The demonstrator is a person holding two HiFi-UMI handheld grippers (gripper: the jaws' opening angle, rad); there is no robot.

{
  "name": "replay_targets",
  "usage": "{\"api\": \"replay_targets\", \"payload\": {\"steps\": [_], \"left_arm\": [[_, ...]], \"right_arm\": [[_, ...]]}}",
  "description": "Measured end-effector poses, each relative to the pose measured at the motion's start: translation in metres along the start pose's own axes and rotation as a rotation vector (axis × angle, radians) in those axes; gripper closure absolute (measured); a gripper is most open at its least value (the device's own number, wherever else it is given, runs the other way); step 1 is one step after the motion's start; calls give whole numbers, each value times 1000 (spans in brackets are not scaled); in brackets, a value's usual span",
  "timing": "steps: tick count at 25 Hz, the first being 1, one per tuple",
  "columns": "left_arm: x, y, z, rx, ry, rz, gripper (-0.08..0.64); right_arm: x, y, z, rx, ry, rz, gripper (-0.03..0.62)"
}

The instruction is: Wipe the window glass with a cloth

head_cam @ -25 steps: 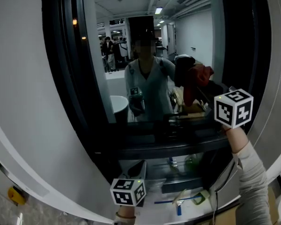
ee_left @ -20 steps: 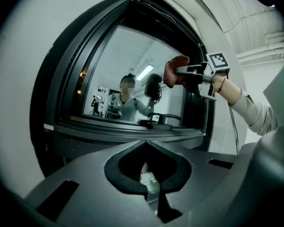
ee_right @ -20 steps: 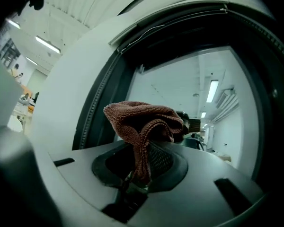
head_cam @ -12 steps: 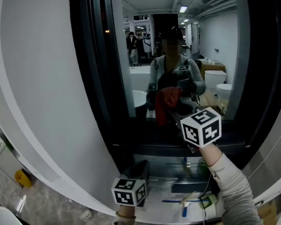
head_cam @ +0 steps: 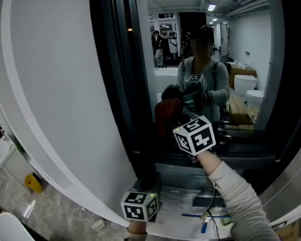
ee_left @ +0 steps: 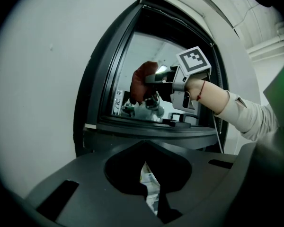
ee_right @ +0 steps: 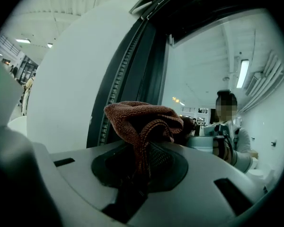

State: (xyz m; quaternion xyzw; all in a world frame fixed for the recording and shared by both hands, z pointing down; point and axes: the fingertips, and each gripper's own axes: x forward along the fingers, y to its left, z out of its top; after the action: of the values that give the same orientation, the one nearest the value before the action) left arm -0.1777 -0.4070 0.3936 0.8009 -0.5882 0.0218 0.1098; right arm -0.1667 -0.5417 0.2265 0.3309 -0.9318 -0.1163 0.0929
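The cloth (ee_right: 139,119) is rust-brown. The window frame (head_cam: 115,84) is black, and the wall (head_cam: 50,84) left of it is pale grey-white. The left gripper (ee_left: 149,193) is dark grey and the right gripper (ee_right: 137,174) pale grey. Their cubes are white with black square markers. The sleeve (head_cam: 238,197) below the frame is cream.

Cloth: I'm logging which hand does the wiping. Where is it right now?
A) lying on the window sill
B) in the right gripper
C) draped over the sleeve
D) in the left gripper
B: the right gripper is shut on the reddish-brown cloth, while the left gripper holds nothing.
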Motion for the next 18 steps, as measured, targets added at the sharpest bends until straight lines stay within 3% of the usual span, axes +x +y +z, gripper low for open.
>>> {"api": "replay_targets", "payload": {"steps": [6, 18], "left_arm": [[1, 5, 0, -7, -3, 13, 555], [14, -11, 2, 4, -1, -34, 555]], "right_arm": [[15, -15, -18, 66, 36, -22, 528], [-20, -45, -22, -22, 53, -85, 528]]}}
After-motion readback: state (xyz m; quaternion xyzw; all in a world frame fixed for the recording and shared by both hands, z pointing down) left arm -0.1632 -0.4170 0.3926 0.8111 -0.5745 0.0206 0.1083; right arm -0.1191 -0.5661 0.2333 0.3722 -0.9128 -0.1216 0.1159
